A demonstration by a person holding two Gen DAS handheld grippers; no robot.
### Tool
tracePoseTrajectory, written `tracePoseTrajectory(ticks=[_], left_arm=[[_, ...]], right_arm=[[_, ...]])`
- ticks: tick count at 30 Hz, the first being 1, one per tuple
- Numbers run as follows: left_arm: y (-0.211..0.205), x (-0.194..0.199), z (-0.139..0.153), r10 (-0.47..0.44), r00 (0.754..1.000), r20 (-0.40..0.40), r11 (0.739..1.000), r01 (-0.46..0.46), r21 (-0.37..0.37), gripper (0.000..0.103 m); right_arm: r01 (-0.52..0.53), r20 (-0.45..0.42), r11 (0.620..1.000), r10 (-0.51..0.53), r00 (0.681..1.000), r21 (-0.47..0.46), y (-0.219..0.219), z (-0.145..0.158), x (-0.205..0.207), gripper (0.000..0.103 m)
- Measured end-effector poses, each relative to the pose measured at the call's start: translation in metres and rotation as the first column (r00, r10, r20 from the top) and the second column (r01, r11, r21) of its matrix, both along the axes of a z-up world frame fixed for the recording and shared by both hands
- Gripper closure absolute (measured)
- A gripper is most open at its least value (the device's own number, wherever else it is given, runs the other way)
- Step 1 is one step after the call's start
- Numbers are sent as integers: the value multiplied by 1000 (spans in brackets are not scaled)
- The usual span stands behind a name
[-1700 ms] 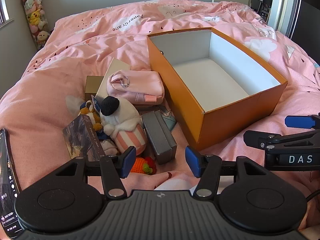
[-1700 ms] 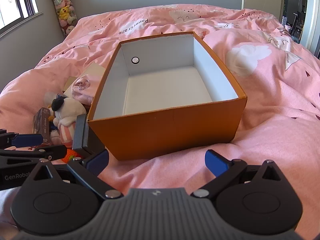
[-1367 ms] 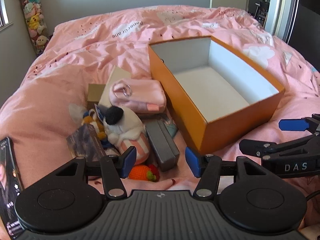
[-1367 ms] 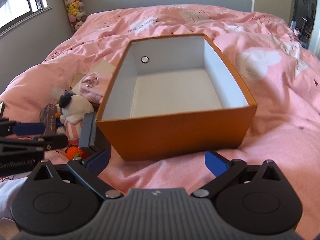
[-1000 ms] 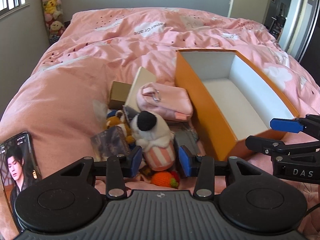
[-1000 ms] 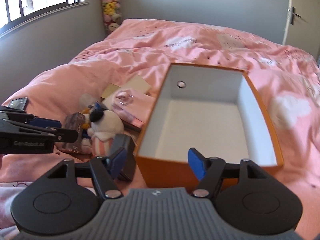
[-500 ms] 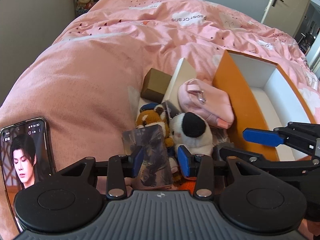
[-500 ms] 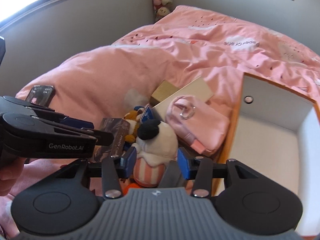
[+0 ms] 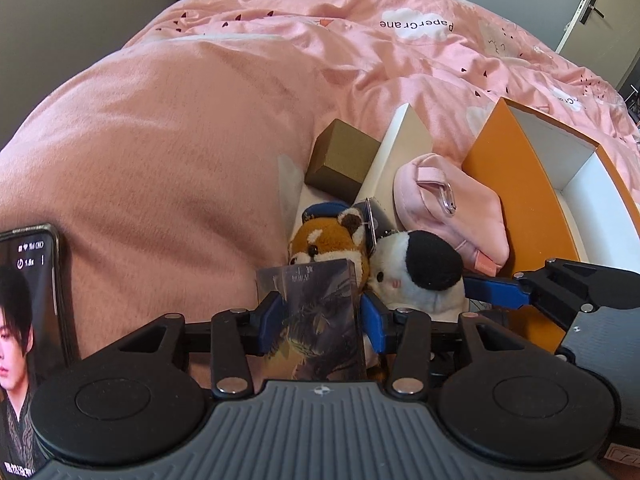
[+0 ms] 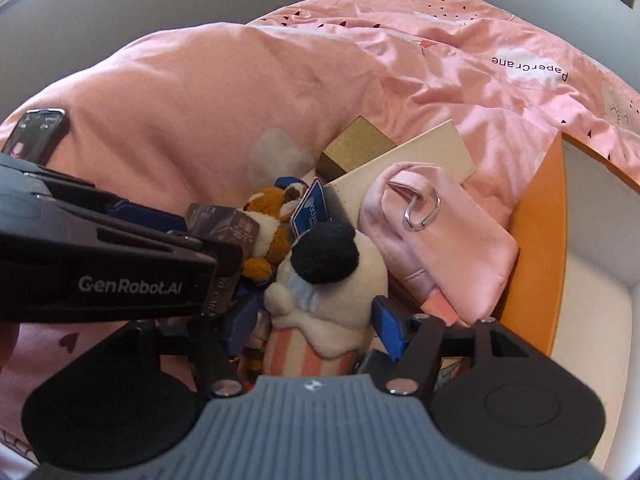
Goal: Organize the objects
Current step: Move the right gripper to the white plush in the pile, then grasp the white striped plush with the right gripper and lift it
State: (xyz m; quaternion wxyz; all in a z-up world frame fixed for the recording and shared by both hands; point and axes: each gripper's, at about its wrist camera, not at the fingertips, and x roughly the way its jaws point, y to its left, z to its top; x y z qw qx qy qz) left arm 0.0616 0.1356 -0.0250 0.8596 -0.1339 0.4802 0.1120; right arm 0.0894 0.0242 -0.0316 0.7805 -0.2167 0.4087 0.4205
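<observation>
A pink duvet printed with clouds covered the bed under both tools. To the right of the right gripper stood an orange cardboard box with a white inside, its near wall just beyond the pile of small things. Ahead of both grippers a flat cream box lay tilted on the bedding, with a pink zip pouch resting partly on it and against the orange wall. A small gold box sat beside the cream one, farther from the tools. Far left of the left gripper a smartphone lay face up, its screen lit.

The right gripper's blue pads stood on either side of a white plush with a black tuft and pink-striped base; whether they pressed it could not be told. Just left of that toy, a red panda plush lay touching it. The left gripper's pads were closed against the two sides of a dark illustrated card box, which stood upright in front of the red panda. A blue tag poked up between the two toys.
</observation>
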Motion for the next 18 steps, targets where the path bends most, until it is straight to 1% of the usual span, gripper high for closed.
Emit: tracePoseTrajectory(ticks=[2, 5, 7, 9, 18], left_arm=[[0, 1, -2, -3, 1000, 1, 1000, 3, 13, 46], [1, 2, -4, -3, 1000, 0, 1000, 3, 24, 44], [1, 2, -4, -3, 1000, 2, 1000, 3, 24, 42], [1, 3, -5, -3, 1000, 2, 1000, 3, 23, 41], [1, 3, -4, -14, 1000, 10, 1000, 13, 24, 40]], right_arm=[[-5, 5, 1000, 5, 1000, -13, 4, -3, 1, 30], [-8, 16, 999, 9, 1000, -41, 10, -9, 4, 30], [-5, 15, 998, 6, 1000, -56, 13, -14, 7, 31], [4, 18, 998, -3, 1000, -67, 15, -18, 10, 37], [14, 13, 999, -14, 1000, -47, 8, -14, 9, 40]])
